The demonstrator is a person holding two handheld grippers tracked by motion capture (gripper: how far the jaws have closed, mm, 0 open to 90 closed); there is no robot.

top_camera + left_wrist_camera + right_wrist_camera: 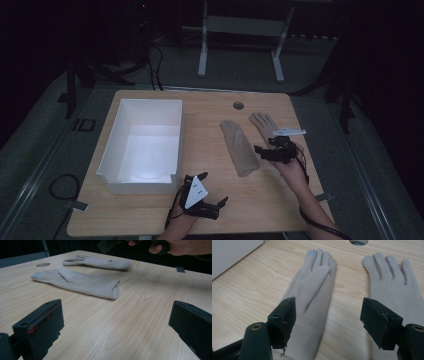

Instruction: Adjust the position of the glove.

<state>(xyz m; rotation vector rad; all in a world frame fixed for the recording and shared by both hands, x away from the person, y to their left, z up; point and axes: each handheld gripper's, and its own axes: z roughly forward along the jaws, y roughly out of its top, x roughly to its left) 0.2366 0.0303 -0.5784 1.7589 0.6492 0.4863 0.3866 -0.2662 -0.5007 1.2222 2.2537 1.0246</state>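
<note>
both gloves are a plain beige: the left glove [312,290] has a grey-blue patch on one fingertip and fine ribbing along its side, and the right glove [392,277] is the same beige with no patch that i can see. the surface [210,165] is light wood with a wavy grain. the box [145,145] is white inside and out. my right hand-held gripper [327,322] has black jaws, and my left hand-held gripper [117,325] has black jaws too, one with small red marks.
</note>
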